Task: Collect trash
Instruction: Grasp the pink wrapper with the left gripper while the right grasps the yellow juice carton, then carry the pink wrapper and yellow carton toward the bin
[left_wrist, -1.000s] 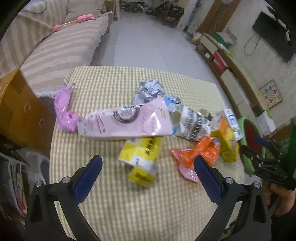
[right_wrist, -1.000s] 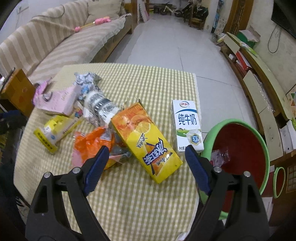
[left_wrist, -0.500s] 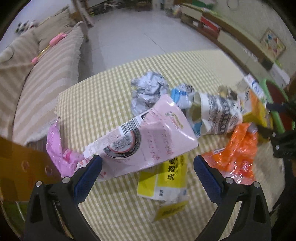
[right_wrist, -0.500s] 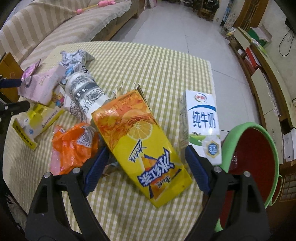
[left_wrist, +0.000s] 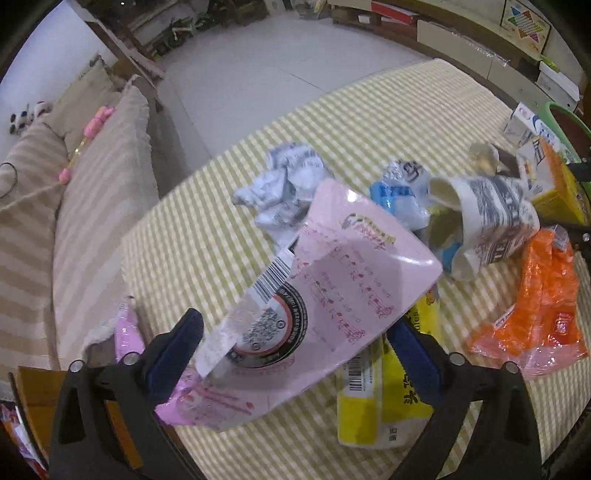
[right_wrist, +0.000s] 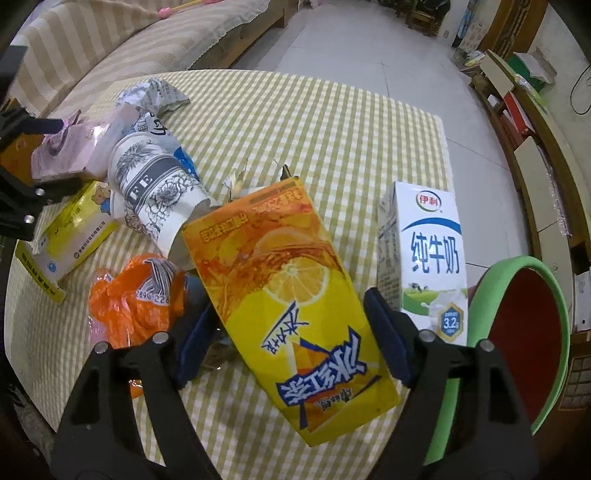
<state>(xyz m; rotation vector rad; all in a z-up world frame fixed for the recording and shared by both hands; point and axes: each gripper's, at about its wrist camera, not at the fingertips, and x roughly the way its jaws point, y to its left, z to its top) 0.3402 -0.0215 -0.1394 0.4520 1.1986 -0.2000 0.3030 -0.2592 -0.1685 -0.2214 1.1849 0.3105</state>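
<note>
Trash lies on a yellow checked table (left_wrist: 221, 206). My left gripper (left_wrist: 295, 341) is open with its fingers on either side of a pink pouch (left_wrist: 332, 295); a yellow packet (left_wrist: 384, 398) lies under it. My right gripper (right_wrist: 295, 341) is open around a yellow-orange juice carton (right_wrist: 295, 295). A white milk carton (right_wrist: 428, 266) lies just right of it, next to a green bin with a red inside (right_wrist: 524, 332). An orange wrapper (right_wrist: 136, 299), a patterned paper cup (right_wrist: 155, 192) and crumpled paper (left_wrist: 288, 181) lie between.
A striped sofa (left_wrist: 74, 177) stands beyond the table's left side. A low wall shelf (right_wrist: 532, 155) runs along the right. Tiled floor (right_wrist: 351, 40) lies beyond the far table edge. The left gripper shows at the left edge of the right wrist view (right_wrist: 22, 177).
Both grippers moved forward and down. The left now straddles the pink pouch; the right now straddles the juice carton. Both stayed open.
</note>
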